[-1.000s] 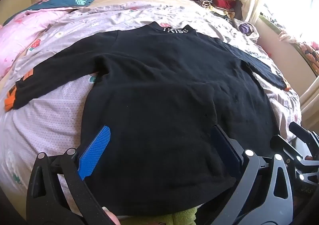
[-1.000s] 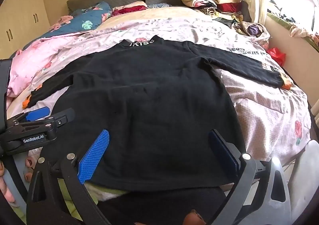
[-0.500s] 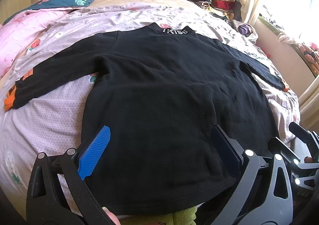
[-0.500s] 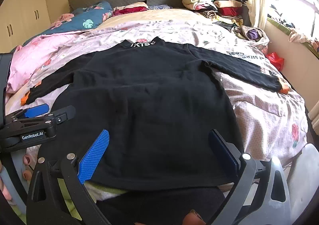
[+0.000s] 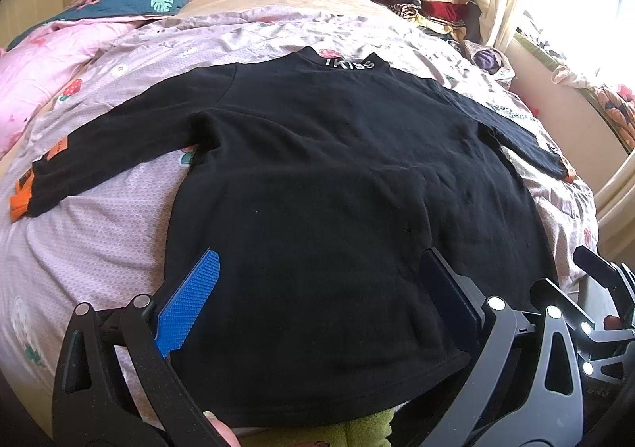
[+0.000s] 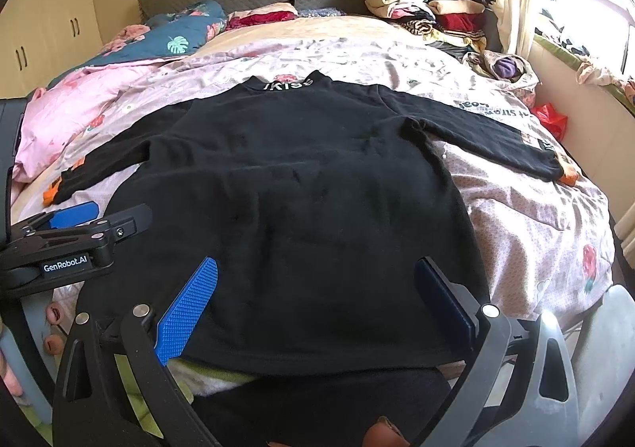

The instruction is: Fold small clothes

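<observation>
A black long-sleeved top (image 5: 337, 177) lies flat on the bed, back up, collar far, both sleeves spread out with orange cuffs (image 5: 22, 201). It also shows in the right wrist view (image 6: 293, 201). My left gripper (image 5: 321, 288) is open and empty, hovering above the hem on the left half. My right gripper (image 6: 317, 296) is open and empty above the hem on the right half. The left gripper also shows at the left edge of the right wrist view (image 6: 75, 233).
The bed has a pink floral cover (image 5: 99, 233). A stack of folded clothes (image 6: 428, 6) sits at the far right by the headboard. Pillows and a blue quilt (image 6: 178, 34) lie at the far left. A window and wall are on the right.
Both grippers have pulled back and risen slightly, so the top looks a little farther away. The top has not moved. Both grippers stay open.
</observation>
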`<action>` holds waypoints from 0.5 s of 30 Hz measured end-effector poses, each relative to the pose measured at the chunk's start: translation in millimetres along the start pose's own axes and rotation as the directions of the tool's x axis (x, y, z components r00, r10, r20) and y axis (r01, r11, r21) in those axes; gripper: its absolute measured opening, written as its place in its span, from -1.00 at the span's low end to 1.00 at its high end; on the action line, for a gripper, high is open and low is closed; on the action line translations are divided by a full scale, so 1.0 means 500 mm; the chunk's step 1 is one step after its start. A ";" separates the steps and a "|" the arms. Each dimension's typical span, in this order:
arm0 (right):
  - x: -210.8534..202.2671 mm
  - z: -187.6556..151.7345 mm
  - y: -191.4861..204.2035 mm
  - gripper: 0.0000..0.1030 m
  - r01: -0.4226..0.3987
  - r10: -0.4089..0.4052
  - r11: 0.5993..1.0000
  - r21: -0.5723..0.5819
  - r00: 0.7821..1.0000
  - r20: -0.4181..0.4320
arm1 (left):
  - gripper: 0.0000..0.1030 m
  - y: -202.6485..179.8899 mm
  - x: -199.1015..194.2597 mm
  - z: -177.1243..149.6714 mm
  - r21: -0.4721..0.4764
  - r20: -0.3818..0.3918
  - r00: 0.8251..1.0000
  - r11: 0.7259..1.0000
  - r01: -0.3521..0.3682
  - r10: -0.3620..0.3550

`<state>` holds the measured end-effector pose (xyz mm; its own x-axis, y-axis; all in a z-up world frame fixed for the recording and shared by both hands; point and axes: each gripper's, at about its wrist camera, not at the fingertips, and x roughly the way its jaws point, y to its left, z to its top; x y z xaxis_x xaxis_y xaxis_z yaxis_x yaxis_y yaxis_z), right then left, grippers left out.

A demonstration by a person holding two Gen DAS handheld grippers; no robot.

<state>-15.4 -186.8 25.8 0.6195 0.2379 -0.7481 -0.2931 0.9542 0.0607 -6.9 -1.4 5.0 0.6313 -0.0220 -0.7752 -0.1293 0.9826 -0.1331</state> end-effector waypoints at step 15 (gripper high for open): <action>0.001 0.000 -0.003 0.92 0.010 -0.010 1.000 0.011 1.000 0.000 | 0.84 -0.001 0.000 0.000 0.003 0.000 1.000 1.000 -0.004 0.004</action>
<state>-14.7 -188.3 25.2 0.6227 0.2281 -0.7485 -0.2787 0.9585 0.0603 -6.8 -1.9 4.8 0.6308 -0.0185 -0.7757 -0.1291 0.9833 -0.1284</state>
